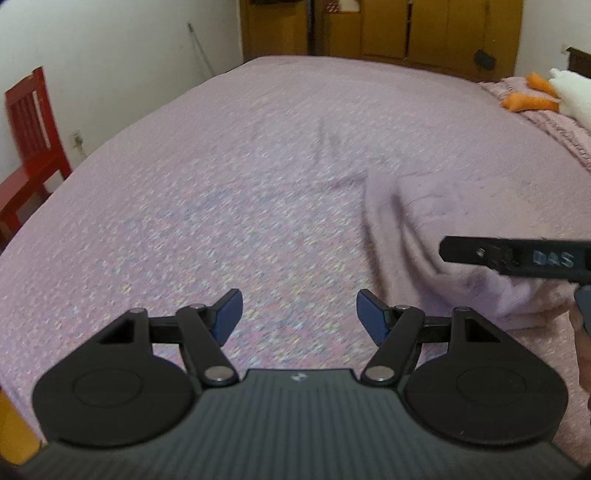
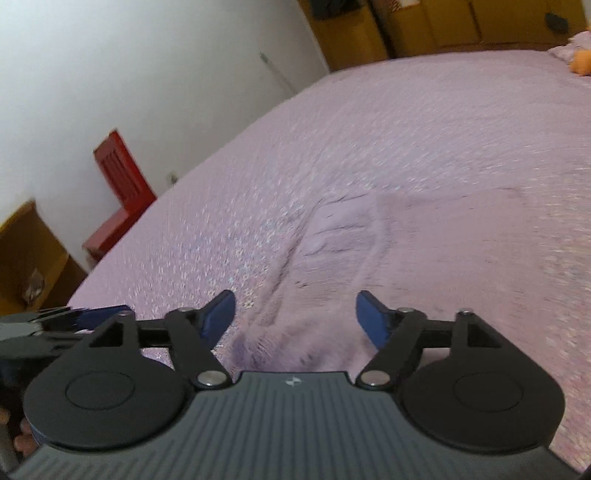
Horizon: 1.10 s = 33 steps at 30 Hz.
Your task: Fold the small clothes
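A small pale lilac fuzzy garment (image 1: 424, 229) lies rumpled on the pink flowered bedspread (image 1: 221, 206), to the right of my left gripper (image 1: 299, 317). That gripper is open over bare bedspread, with nothing between its blue pads. In the right wrist view the garment (image 2: 369, 251) spreads out ahead of and under my right gripper (image 2: 295, 317). It is open too; the cloth's near edge lies below the gap and the pads do not press it. One black finger (image 1: 517, 256) of the right gripper reaches in over the garment from the right edge of the left wrist view.
A red chair (image 1: 33, 147) stands against the white wall left of the bed. Wooden wardrobe doors (image 1: 369, 26) close off the far end. Orange and white plush toys (image 1: 546, 96) lie at the far right. A wooden piece of furniture (image 2: 29, 258) stands near the bed's left corner.
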Motion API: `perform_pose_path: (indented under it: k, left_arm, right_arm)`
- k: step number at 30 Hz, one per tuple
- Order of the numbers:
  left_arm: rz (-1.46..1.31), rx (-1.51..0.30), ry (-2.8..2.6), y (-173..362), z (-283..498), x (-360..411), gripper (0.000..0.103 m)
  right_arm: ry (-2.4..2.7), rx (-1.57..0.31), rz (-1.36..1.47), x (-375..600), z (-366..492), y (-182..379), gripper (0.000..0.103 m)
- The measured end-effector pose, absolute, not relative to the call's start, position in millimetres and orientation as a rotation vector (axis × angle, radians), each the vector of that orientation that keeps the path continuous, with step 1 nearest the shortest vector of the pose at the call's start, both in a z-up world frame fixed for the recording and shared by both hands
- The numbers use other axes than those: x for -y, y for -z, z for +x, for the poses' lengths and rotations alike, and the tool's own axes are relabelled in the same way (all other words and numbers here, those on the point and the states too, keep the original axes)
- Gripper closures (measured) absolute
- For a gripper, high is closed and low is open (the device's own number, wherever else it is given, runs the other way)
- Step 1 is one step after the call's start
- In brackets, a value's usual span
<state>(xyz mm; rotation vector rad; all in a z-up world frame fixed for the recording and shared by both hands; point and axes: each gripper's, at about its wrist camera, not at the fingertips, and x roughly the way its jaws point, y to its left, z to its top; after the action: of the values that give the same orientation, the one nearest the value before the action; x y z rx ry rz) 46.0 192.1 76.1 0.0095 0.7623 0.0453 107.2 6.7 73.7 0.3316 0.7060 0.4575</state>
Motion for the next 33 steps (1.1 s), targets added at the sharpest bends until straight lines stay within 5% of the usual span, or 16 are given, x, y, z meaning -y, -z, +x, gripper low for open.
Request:
perform_pose_path:
  k: [21, 23, 26, 33]
  left_arm:
    - [-0.142, -0.837, 0.142, -24, 143, -111, 0.034]
    - [-0.163, -0.822, 0.151, -16, 144, -108, 0.043]
    - [-0.107, -0.79, 0.184, -17, 143, -98, 0.075]
    - [-0.051, -0.66, 0.143, -55, 132, -112, 0.082]
  right_arm:
    - [-0.115, -0.639, 0.618, 121, 47, -16, 0.017]
    - [-0.136, -0.643, 0.631, 109, 57, -8, 0.017]
    - [-0.184, -0.661, 0.649, 100, 67, -10, 0.017]
    - [-0.27, -0.629, 0.459, 57, 63, -37, 0.016]
